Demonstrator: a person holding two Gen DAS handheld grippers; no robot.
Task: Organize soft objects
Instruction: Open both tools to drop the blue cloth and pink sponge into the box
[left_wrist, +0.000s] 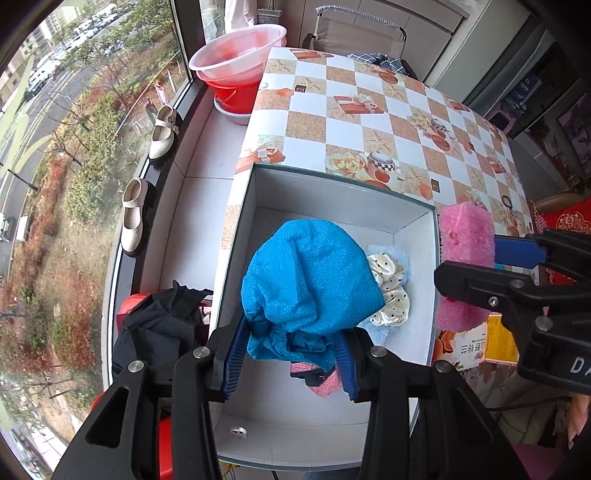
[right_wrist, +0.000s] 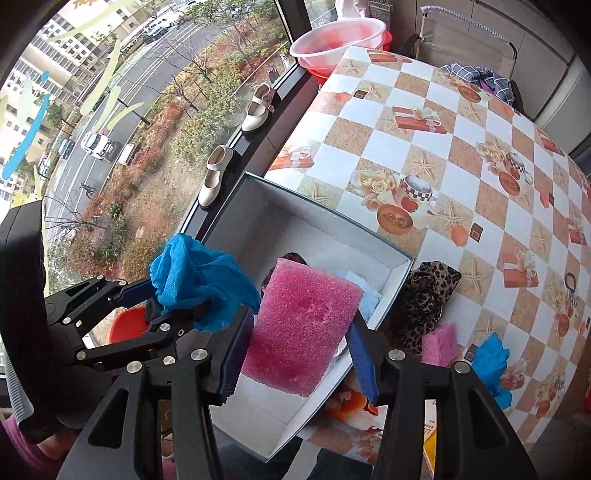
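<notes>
Counted: two grippers, left (left_wrist: 291, 360) and right (right_wrist: 301, 363). One box (left_wrist: 332, 192). Two blue cloths (left_wrist: 306, 280) (right_wrist: 491, 363). Two pink sponges (right_wrist: 303, 325) (right_wrist: 439, 341). Two shoes (left_wrist: 162, 133) (left_wrist: 133, 218), at ten o'clock from the box. One scrunchie (left_wrist: 391, 291). One leopard cloth (right_wrist: 424, 302).

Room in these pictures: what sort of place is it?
Probably a home, high up beside a big window: a table with a patterned cloth, shoes on the sill and plastic wash basins.
</notes>
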